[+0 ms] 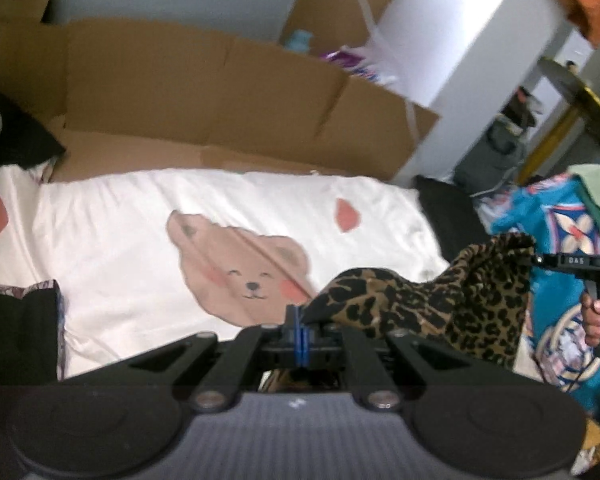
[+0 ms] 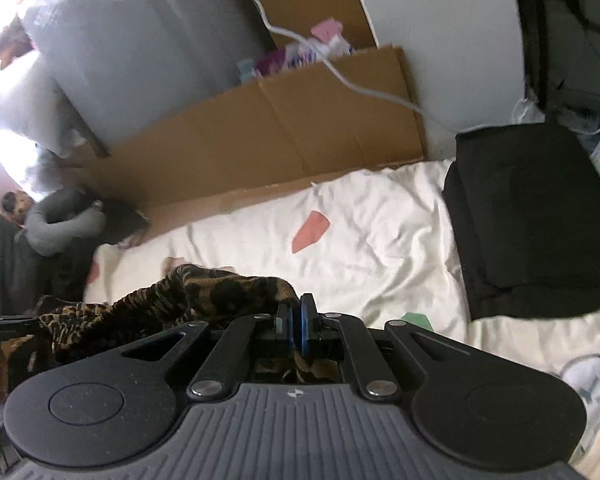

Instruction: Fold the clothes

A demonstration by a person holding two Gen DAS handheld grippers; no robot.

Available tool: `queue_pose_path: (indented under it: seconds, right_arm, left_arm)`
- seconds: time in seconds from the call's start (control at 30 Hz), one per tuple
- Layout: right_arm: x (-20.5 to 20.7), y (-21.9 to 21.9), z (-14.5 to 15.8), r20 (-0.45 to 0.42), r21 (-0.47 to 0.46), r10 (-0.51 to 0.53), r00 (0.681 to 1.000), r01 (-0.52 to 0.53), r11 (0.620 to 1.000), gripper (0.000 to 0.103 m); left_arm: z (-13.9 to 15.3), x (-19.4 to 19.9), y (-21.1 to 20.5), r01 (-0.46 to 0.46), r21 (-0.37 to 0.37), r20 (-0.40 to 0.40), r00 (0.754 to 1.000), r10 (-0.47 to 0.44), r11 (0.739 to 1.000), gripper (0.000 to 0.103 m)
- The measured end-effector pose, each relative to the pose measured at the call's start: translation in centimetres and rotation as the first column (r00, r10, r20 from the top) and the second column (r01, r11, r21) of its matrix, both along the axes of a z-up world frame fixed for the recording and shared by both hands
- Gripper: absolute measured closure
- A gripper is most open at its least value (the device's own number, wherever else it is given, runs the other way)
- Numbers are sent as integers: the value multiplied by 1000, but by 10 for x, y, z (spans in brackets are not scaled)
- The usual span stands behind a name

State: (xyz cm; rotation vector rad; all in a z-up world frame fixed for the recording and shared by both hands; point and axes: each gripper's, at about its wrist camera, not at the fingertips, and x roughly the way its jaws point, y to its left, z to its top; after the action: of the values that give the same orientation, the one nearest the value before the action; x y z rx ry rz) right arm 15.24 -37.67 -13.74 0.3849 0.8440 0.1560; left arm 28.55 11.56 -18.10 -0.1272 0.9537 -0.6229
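Left wrist: blurred print on right hand-held gripper (image 1: pixel 534 259)

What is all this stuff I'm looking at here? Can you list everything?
leopard-print garment: one, tan and black, hanging between the two grippers over the bed
bedsheet: one, white with a brown bear face and pink patches, spread on the bed
folded black cloth: one stack, black, on the sheet's right side in the right wrist view
cardboard: flattened brown sheets, standing along the far edge of the bed
patterned blanket: one, blue with flower shapes, right of the bed
neck pillow: one, grey, far left beside the bed
white cable: one, trailing over the cardboard
left gripper: black, blue pads, shut on the garment
right gripper: black, blue pads, shut on the garment
hand: one, on the right gripper's handle
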Motion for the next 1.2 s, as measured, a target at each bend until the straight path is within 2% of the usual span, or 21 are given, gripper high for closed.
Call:
queue_pose_path:
  seconds: [0.27, 0.5, 0.53, 0.57, 0.63, 0.7, 0.83, 0.9, 0.97, 1.03, 1.1, 1.2]
  right_arm:
    - [80, 12, -61, -105, -39, 17, 994, -22, 999, 102]
    - [116, 20, -98, -175, -98, 31, 984, -49, 994, 101]
    - [120, 20, -103, -183, -100, 25, 983, -44, 994, 101]
    - [123, 20, -108, -191, -102, 18, 981, -38, 994, 101]
    - [128, 18, -120, -213, -98, -7, 977, -15, 995, 100]
    - [130, 15, -130, -233, -84, -40, 972, 21, 996, 99]
    - [123, 15, -128, -215, -62, -60, 975, 47, 997, 95]
    - [118, 16, -120, -199, -66, -52, 979, 40, 997, 85]
    - [113, 14, -111, -175, -66, -51, 983, 40, 997, 67]
    - [110, 12, -102, -152, -66, -45, 987, 35, 997, 59]
    - [108, 10, -95, -139, -71, -35, 990, 25, 997, 59]
    - [109, 7, -90, -132, -91, -31, 991, 19, 996, 59]
  left_arm:
    - [-63, 62, 6, -70, 33, -99, 992, 73, 997, 102]
    - [-109, 87, 12, -100, 54, -155, 982, 107, 994, 101]
    - [-116, 89, 11, -104, 75, -167, 979, 115, 992, 96]
    - [-122, 92, 10, -111, 106, -180, 975, 128, 988, 87]
    - [-128, 93, 11, -126, 151, -197, 968, 155, 980, 79]
    - [-125, 89, 14, -127, 138, -179, 972, 151, 982, 79]
    - [-103, 74, 11, -89, 191, -87, 990, 107, 978, 75]
    - [-90, 68, 8, -63, 199, -37, 997, 71, 978, 74]
    - [-77, 63, 4, -46, 189, 6, 999, 46, 981, 71]
    - [-68, 60, -3, -34, 171, 43, 999, 27, 985, 65]
    - [-63, 56, -13, -7, 167, 66, 998, -4, 986, 58]
    - [-68, 52, -36, 57, 202, 87, 993, -76, 978, 56]
